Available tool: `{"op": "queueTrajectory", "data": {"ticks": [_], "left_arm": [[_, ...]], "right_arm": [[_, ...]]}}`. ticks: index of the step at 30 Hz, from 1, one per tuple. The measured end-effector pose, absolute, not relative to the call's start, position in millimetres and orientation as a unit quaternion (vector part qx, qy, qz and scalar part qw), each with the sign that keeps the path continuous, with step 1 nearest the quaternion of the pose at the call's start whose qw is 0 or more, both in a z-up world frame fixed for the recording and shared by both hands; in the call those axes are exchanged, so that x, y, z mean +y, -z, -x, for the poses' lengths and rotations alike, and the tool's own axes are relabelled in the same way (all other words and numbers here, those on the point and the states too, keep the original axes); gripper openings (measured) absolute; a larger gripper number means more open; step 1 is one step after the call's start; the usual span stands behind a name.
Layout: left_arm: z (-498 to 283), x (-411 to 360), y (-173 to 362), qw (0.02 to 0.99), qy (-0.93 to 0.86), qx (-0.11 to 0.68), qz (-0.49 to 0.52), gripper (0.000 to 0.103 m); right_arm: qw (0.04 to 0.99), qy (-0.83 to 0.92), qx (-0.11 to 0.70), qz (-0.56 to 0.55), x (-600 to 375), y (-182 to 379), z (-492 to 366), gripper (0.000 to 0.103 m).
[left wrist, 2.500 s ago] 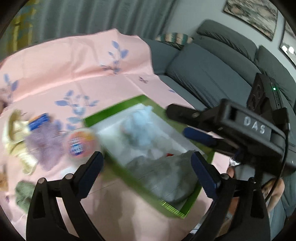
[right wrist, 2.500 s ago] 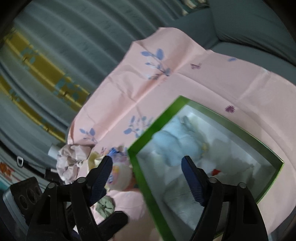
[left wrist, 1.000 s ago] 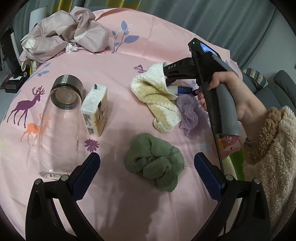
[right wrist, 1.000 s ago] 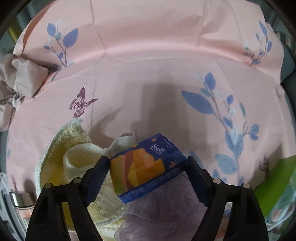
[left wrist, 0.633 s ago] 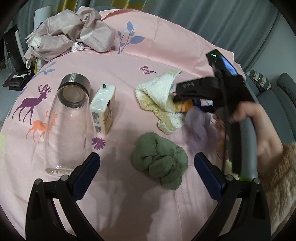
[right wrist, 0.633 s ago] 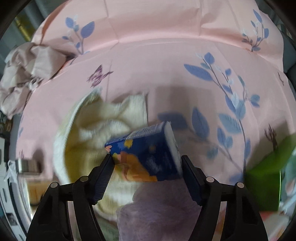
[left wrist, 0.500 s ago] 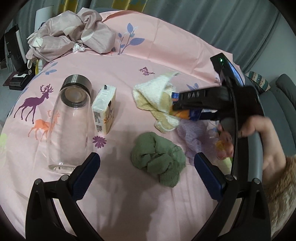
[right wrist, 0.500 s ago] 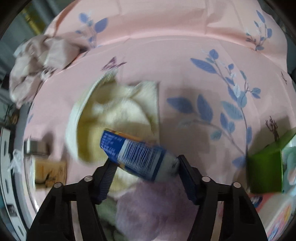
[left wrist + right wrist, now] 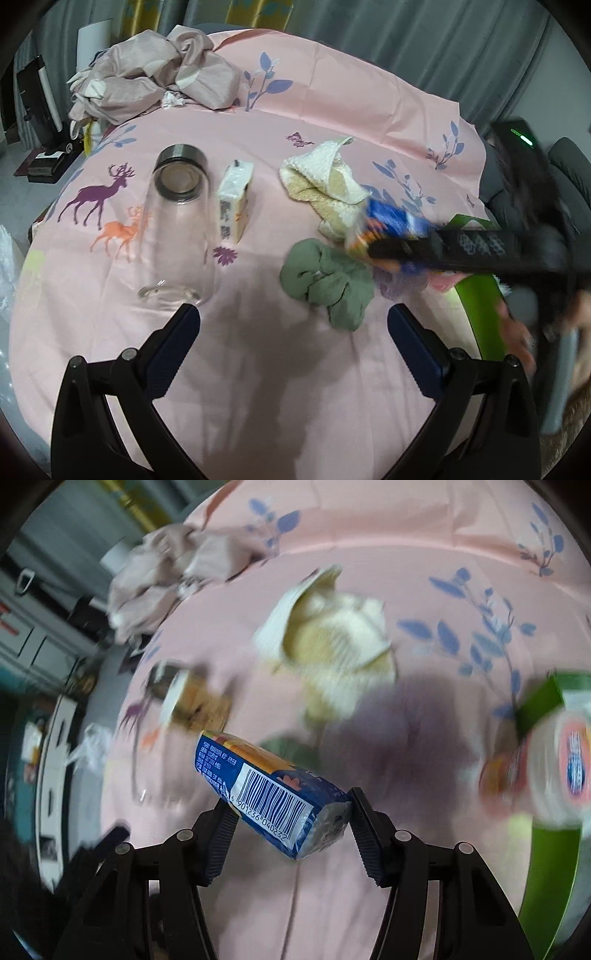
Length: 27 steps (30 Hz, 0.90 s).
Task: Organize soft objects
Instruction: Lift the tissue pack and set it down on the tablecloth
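My right gripper (image 9: 290, 812) is shut on a blue and orange tissue pack (image 9: 273, 794), held tilted above the pink cloth with its barcode facing the camera. The left wrist view shows the same pack (image 9: 391, 225) blurred at the tip of the right gripper (image 9: 373, 251), above a crumpled green cloth (image 9: 325, 280) and just right of a yellow and white towel (image 9: 325, 184). A purple fluffy item (image 9: 395, 284) lies under the pack. My left gripper (image 9: 291, 325) hangs open over bare tablecloth in front of the green cloth, with nothing between its fingers.
A green box (image 9: 480, 295) stands at the right edge, with a round pink and white pack (image 9: 554, 768) beside it. A clear glass bottle (image 9: 177, 221) and a beige tissue pack (image 9: 234, 199) lie at left. Crumpled pink fabric (image 9: 155, 77) sits at the back left.
My right gripper closed on the blue tissue pack, lifted it off the towel and carried it right, turning it barcode-up. The left gripper drifted slightly and stayed open.
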State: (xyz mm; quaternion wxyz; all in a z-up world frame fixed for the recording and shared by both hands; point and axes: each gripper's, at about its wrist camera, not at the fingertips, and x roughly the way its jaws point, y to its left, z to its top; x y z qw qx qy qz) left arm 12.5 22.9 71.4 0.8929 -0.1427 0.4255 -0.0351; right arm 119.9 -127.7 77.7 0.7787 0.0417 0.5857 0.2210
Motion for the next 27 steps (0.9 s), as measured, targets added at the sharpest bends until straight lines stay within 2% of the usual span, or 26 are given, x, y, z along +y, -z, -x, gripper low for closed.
{"op": "queueTrajectory", "data": {"ticks": [8,16,18,20,22,27], "left_arm": [[5.6,18.3,-68.3,0.89,0.043,0.436,0.125,0.101],[12.7,4.0,-60.2,0.882,0.055,0.454,0.114,0.101],[12.0,0.3,-57.5,0.879,0.058,0.459,0.113,0.101],[10.7,-4.9,-54.2,0.877,0.064,0.464,0.112,0.101],[9.2,-9.6,-50.9,0.874,0.071,0.469,0.11,0.101],[3.3,-23.1,-41.4,0.865,0.094,0.478,0.122,0.1]], "right_arm": [[0.726,-0.259,0.635,-0.057,-144.2,-55.3,-64.8,0.062],[0.689,-0.234,0.683,-0.069,-161.7,-21.7,-54.5,0.066],[0.701,-0.219,0.675,-0.066,-167.7,-23.0,-57.4,0.066],[0.716,-0.207,0.663,-0.069,-173.8,-28.3,-58.4,0.078],[0.726,-0.206,0.651,-0.078,-179.6,-34.1,-59.1,0.082],[0.761,-0.194,0.61,-0.11,-197.8,-47.3,-57.0,0.082]]}}
